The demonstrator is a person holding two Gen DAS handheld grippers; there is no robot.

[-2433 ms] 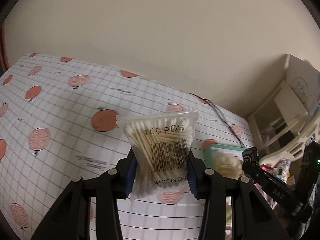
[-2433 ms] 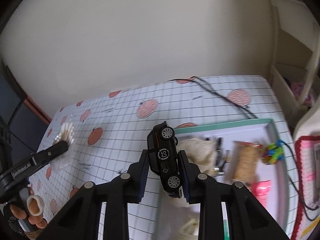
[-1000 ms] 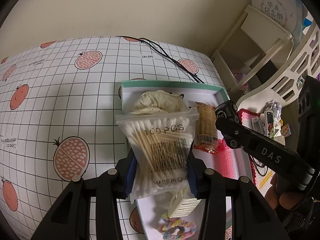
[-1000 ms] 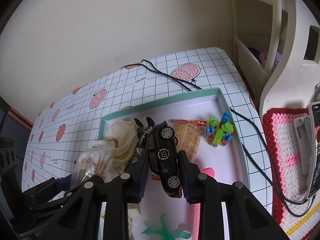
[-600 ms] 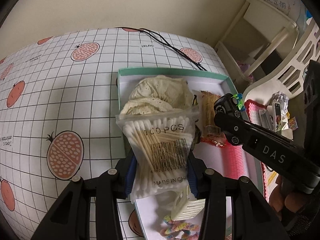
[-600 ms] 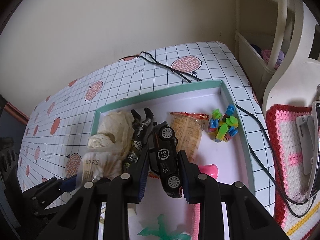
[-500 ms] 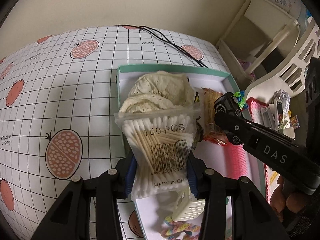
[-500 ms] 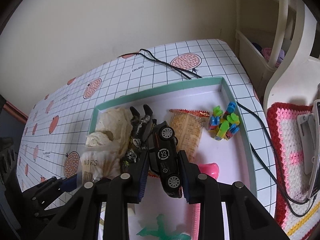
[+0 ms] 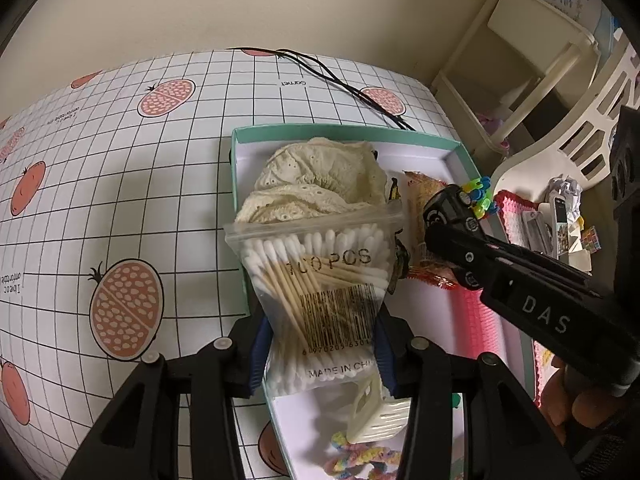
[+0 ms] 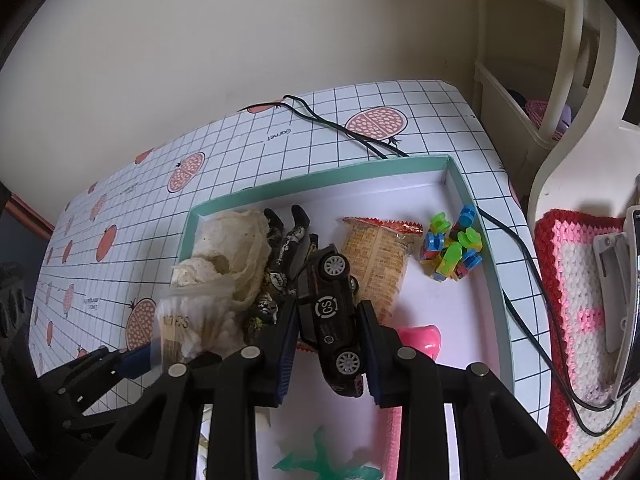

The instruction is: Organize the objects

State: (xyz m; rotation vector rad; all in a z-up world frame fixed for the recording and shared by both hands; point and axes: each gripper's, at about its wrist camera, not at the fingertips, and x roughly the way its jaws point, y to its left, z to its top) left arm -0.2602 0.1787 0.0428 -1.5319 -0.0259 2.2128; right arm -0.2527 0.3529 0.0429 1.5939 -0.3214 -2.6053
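My left gripper (image 9: 320, 344) is shut on a clear bag of cotton swabs (image 9: 324, 280) and holds it over the left side of a teal-rimmed white tray (image 9: 344, 133). My right gripper (image 10: 330, 344) is shut on a black toy car (image 10: 330, 308) above the tray's middle (image 10: 452, 184). The right gripper also shows in the left wrist view (image 9: 452, 216), and the swab bag in the right wrist view (image 10: 188, 320). In the tray lie a cream lace cloth (image 9: 320, 184), a snack packet (image 10: 378, 264), coloured blocks (image 10: 452, 250) and a black patterned item (image 10: 284, 248).
The tray sits on a grid-patterned cloth with pomegranate prints (image 9: 120, 184). A black cable (image 10: 348, 132) runs behind the tray and down its right side. A crocheted pink mat (image 10: 580, 272) and a white shelf (image 9: 516, 60) stand to the right. A cream hair clip (image 9: 376, 416) lies in the tray.
Both grippers have swung from over the open cloth to above the tray, still holding the swab bag and the car. In the last half second they have drifted only slightly.
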